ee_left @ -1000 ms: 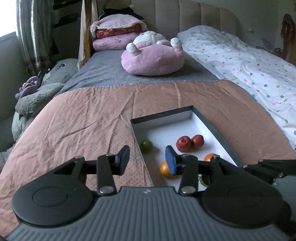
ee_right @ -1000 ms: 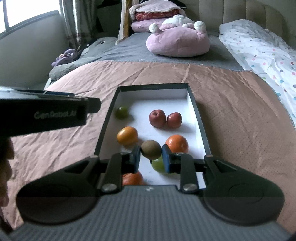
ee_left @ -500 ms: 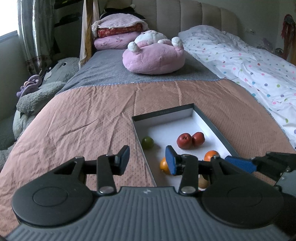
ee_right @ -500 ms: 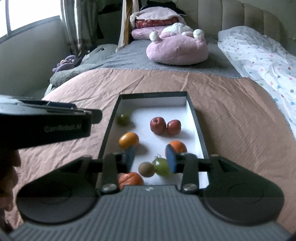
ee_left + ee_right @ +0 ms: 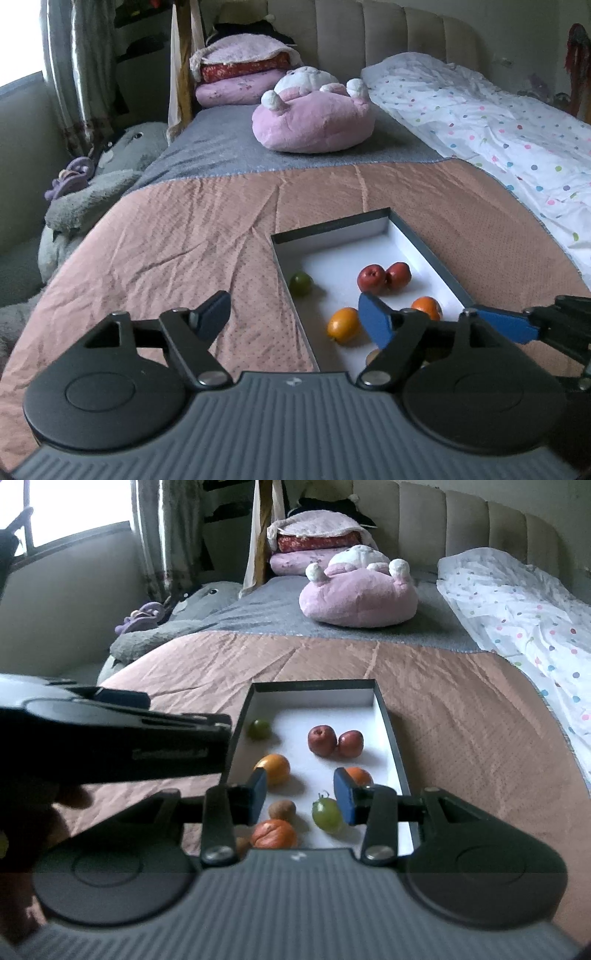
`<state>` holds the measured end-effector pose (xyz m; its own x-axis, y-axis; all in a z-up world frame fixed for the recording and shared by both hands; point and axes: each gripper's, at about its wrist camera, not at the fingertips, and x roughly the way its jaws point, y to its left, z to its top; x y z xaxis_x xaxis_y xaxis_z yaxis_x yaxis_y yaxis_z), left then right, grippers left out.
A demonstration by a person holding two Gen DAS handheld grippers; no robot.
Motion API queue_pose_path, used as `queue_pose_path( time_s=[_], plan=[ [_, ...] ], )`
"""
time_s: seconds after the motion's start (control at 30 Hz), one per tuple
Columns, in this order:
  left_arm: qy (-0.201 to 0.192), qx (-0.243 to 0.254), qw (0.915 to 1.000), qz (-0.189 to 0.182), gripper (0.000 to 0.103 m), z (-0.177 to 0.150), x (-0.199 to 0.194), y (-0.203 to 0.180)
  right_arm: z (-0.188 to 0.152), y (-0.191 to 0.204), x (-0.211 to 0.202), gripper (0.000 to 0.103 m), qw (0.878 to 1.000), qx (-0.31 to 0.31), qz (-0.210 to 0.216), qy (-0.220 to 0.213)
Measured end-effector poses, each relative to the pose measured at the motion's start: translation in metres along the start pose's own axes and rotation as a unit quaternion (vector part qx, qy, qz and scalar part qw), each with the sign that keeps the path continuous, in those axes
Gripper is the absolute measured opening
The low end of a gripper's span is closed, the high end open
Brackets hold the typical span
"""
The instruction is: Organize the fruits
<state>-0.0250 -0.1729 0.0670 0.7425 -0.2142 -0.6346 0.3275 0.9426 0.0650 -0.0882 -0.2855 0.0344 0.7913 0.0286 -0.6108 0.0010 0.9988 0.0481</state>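
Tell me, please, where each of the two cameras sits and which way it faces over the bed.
Left wrist: on the left gripper, aimed down along the bed beside the box; its jaws are opening over the blanket, empty; the right gripper's blue tip shows.
Right wrist: on the right gripper, over the box's near end; jaws open above the brown fruit; the left gripper's body and a hand show.
Shared: box, red fruits, pink plush.

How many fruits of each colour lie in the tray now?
Red: 2
Orange: 3
Green: 2
Brown: 1
Total: 8, all inside the tray. Another brownish thing at the near edge is too hidden to count.
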Motion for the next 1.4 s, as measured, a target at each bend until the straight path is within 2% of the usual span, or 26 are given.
queue_pose_path(
  time_s=[0.33,0.47,0.73,0.83,0.93,0.97,1.13,1.3,1.4],
  plan=[
    [-0.012,-0.006,0.9999,0.004,0.084,-0.006,-0.025,-0.006,-0.004,0.000,-0.033,0.043,1.000,0.006,0.001,-0.013],
    [-0.027,-0.020,0.9994,0.000,0.095,-0.009,-0.041,-0.002,-0.006,0.002,-0.043,0.043,1.000,0.002,-0.003,-0.018],
    [-0.072,-0.046,0.9963,-0.011,0.101,-0.012,-0.080,0.011,-0.010,0.010,-0.067,0.043,0.999,-0.011,-0.004,-0.030],
    [-0.091,-0.051,0.9945,0.008,0.102,-0.014,-0.098,0.016,-0.010,0.014,-0.078,0.043,0.999,-0.016,-0.003,-0.038],
    [-0.094,-0.069,0.9931,0.012,0.102,-0.014,-0.112,0.025,-0.010,0.019,-0.088,0.043,0.999,-0.022,-0.002,-0.045],
    [-0.095,-0.074,0.9925,0.022,0.102,-0.014,-0.116,0.027,-0.011,0.021,-0.091,0.043,0.999,-0.025,-0.001,-0.046],
    [-0.118,-0.052,0.9896,0.064,0.102,-0.022,-0.139,0.027,-0.016,0.026,-0.108,0.043,0.998,-0.034,0.002,-0.051],
    [-0.121,-0.069,0.9887,0.057,0.102,-0.026,-0.158,0.027,-0.020,0.024,-0.120,0.043,0.998,-0.030,0.003,-0.052],
    [-0.124,-0.063,0.9890,0.051,0.102,-0.029,-0.167,0.020,-0.024,0.022,-0.126,0.043,0.998,-0.028,-0.001,-0.050]
  ],
)
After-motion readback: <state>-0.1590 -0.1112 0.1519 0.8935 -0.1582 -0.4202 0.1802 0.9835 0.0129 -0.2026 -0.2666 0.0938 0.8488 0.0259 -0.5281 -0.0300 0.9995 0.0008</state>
